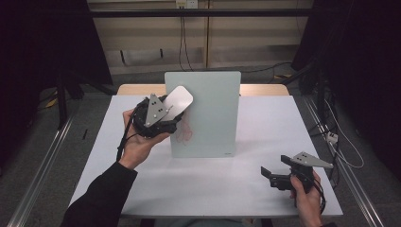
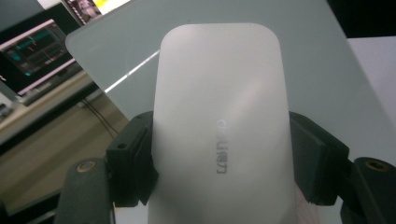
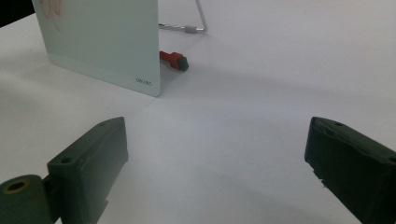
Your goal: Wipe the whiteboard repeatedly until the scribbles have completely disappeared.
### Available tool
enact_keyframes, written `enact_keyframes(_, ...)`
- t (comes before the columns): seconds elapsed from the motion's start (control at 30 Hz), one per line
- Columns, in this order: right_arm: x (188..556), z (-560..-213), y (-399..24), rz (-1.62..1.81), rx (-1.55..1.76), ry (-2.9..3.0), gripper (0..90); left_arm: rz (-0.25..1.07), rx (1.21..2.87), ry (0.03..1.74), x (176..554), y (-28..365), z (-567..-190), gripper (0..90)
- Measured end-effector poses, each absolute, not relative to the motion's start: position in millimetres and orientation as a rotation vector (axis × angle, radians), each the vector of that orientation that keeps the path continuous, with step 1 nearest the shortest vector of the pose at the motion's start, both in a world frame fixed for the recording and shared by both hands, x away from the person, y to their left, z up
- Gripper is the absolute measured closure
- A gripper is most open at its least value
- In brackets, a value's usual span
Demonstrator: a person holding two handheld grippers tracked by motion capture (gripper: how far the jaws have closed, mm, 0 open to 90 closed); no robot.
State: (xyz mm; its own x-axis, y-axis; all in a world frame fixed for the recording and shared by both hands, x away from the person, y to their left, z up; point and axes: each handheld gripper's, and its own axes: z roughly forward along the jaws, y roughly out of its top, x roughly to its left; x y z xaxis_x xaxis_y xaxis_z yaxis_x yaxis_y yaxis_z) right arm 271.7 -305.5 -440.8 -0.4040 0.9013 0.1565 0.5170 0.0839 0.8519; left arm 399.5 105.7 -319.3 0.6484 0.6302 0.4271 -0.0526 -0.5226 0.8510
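We see the left tool [image 1: 163, 113] raised above the bench [image 1: 265, 137], its two black jaws clamped on the long sides of a white eraser [image 1: 178, 101]. In the left gripper view the eraser [image 2: 219, 121] juts out ahead of the jaws, flat face toward the camera, a faint grey logo near its middle. The eraser's far end lies in front of the upper left part of the upright glass board [image 1: 208, 109], near its top corner; we cannot tell whether it touches the glass. Faint red marks [image 1: 185, 132] show on the board just below the eraser.

The right tool [image 1: 270, 176] sits low over the bench near its front right corner, well apart from the board, jaws spread wide with nothing between them. In the right gripper view we find a red marker [image 3: 173, 60] lying on the bench behind the board's [image 3: 102, 42] lower corner, partly hidden by it, and the board's wire stand [image 3: 198, 23] beyond.
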Motion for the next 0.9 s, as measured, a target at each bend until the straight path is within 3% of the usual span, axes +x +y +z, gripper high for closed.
enact_keyframes(0.17,271.5,-440.8,-305.4,1.257,1.396,1.958,6.0,0.987,1.945,0.423,402.3,102.3,-320.6,30.9)
enact_keyframes(0.67,271.4,-440.7,-305.9,1.258,1.396,1.955,6.0,0.93,2.053,0.358,392.3,93.7,-354.8,31.0)
enact_keyframes(0.9,271.9,-440.7,-305.6,1.258,1.396,1.957,6.0,0.937,2.035,0.366,400.2,94.6,-336.9,31.0)
